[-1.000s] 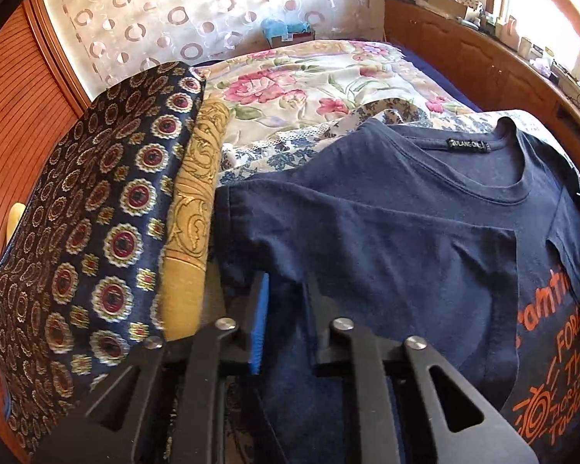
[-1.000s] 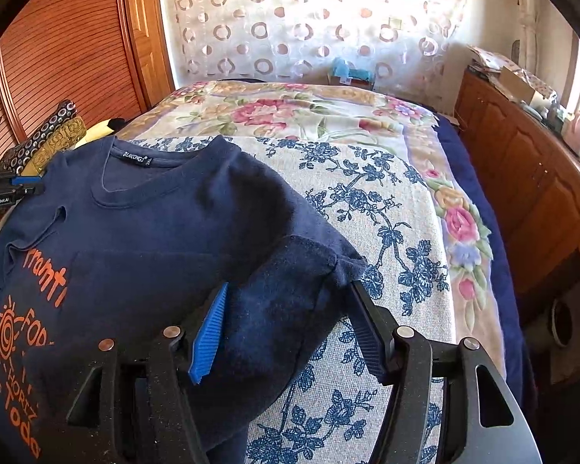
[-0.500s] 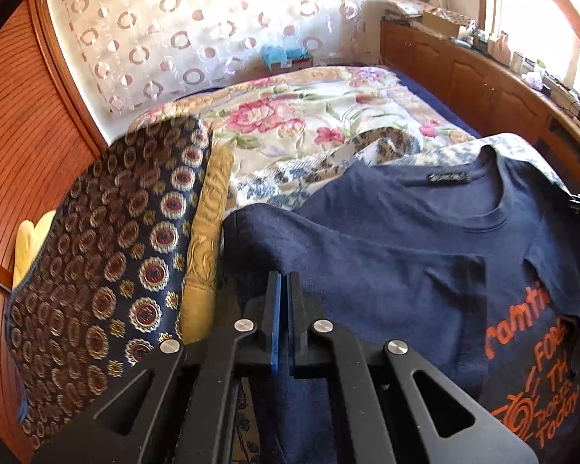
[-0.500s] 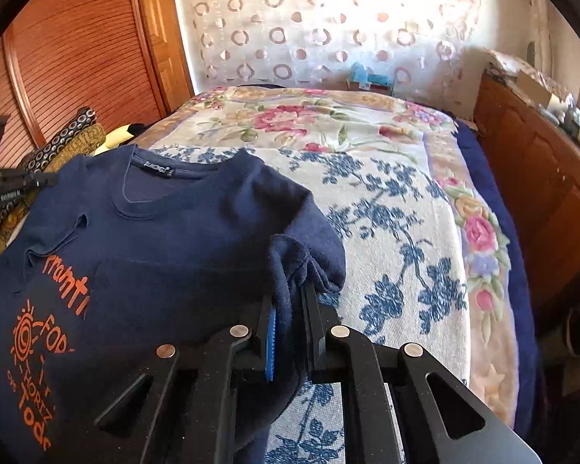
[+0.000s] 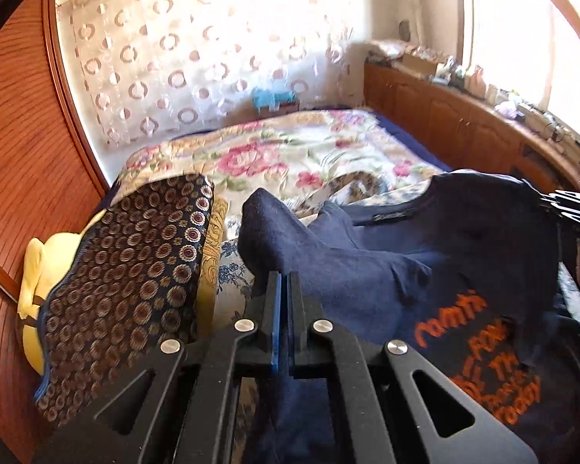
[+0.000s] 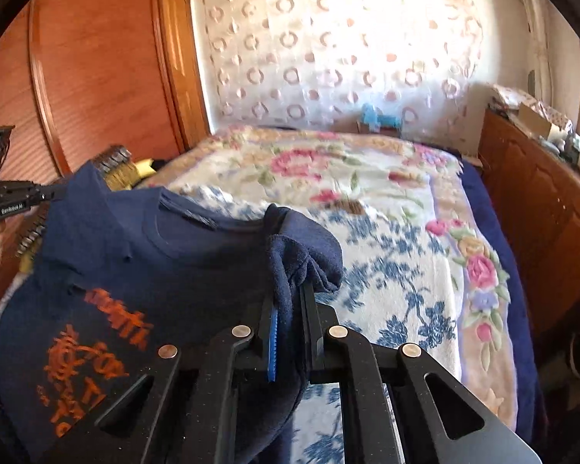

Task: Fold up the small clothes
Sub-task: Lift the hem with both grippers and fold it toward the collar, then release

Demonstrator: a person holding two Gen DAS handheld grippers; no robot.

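Note:
A navy T-shirt (image 5: 367, 270) with orange print hangs lifted above the bed, its neck label away from me. In the left wrist view my left gripper (image 5: 284, 276) is shut on the shirt's left sleeve, and the cloth bunches above the fingertips. My right gripper (image 6: 288, 290) is shut on the other sleeve, which folds over its tips; the T-shirt (image 6: 174, 255) sags between both grips. Each view also shows the other tool: the right gripper (image 5: 568, 208) at the right edge, the left gripper (image 6: 15, 197) at the left edge with a hand below it.
The floral bedspread (image 6: 386, 208) covers the bed behind the shirt. A dark patterned pillow (image 5: 135, 270), a gold cushion (image 5: 212, 243) and a yellow soft thing (image 5: 38, 266) lie at the left by the wooden wardrobe (image 6: 96, 77). A wooden cabinet (image 6: 541, 201) lines the right side.
Both grippers closed on the sleeves, the right from wide open, and rose. The shirt went from lying flat to hanging bunched between them.

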